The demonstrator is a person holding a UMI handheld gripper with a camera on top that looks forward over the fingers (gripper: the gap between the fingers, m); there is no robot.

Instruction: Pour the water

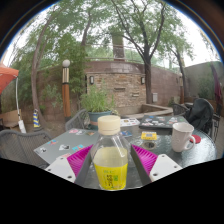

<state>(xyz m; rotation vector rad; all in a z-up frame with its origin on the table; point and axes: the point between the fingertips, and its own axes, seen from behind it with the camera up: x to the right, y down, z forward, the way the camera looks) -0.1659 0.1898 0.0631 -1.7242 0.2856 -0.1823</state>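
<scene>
A clear plastic bottle (pixel 110 158) with a white cap, a yellow label and yellowish liquid stands upright between my fingers. My gripper (pixel 111 160) is shut on the bottle: the magenta pads (pixel 80 158) meet its sides at left and right. The bottle's base is hidden below. A white mug (pixel 181 136) sits on the grey metal table (pixel 55 148), beyond the fingers and to the right of the bottle.
Small yellow and dark items (pixel 149 134) lie on the table between bottle and mug. A potted plant (pixel 98 103) stands at the table's far side. A dark chair with a bag (pixel 203 115) is at the right. Trees and a brick wall lie beyond.
</scene>
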